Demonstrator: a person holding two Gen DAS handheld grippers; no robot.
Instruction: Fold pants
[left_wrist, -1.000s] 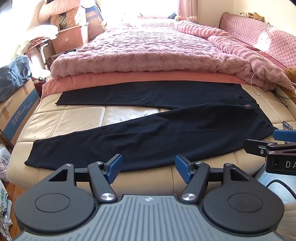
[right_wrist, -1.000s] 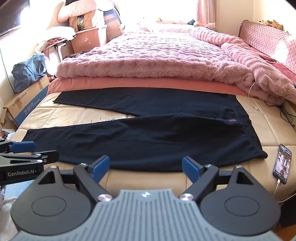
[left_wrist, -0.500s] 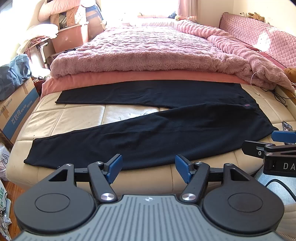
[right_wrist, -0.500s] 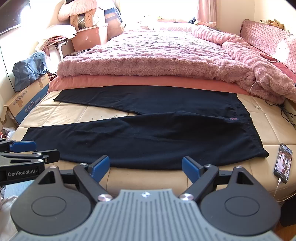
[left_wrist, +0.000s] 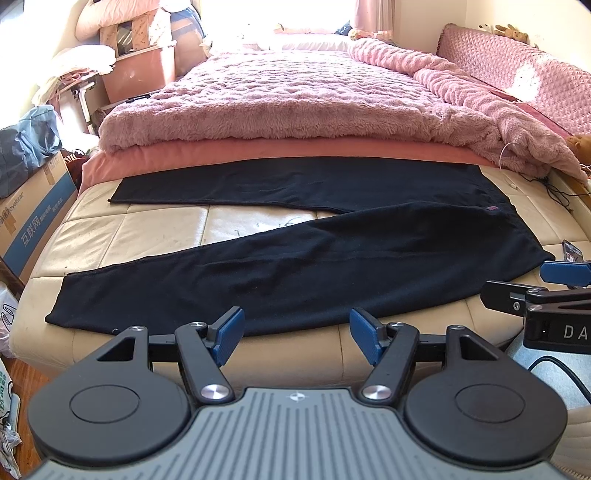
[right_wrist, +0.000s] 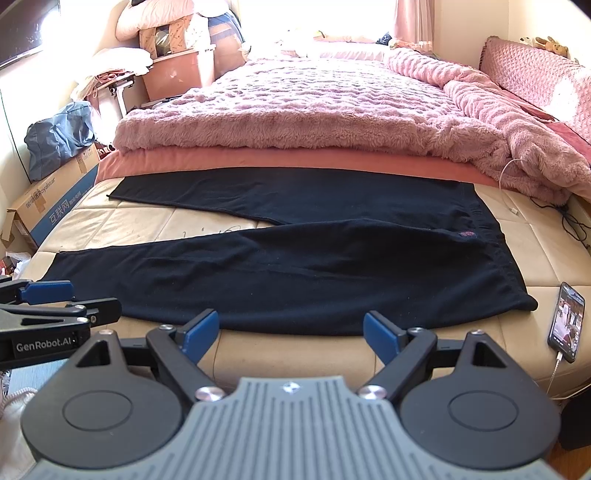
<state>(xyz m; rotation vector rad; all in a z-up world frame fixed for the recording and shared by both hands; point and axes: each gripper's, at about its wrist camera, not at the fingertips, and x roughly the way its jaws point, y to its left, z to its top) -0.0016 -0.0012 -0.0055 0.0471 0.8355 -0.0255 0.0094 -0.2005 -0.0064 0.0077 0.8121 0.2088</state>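
Note:
Black pants (left_wrist: 314, 258) (right_wrist: 295, 269) lie flat on the cream padded end of the bed (left_wrist: 147, 229), legs spread apart toward the left, waistband at the right. My left gripper (left_wrist: 295, 330) hovers open just short of the near leg's front hem, nothing between its blue pads. In the right wrist view my right gripper (right_wrist: 290, 332) is open too, at the near edge of the pants closer to the waist end. Each gripper shows in the other's view, the right gripper (left_wrist: 543, 288) at that picture's right edge and the left gripper (right_wrist: 59, 299) at the left edge here.
A fluffy pink blanket (left_wrist: 295, 99) covers the bed beyond the pants. A phone (right_wrist: 565, 321) on a cable lies at the right near corner. A cardboard box (left_wrist: 33, 214) and blue bag (left_wrist: 26, 144) stand left of the bed; a pink sofa (left_wrist: 517, 70) at the right.

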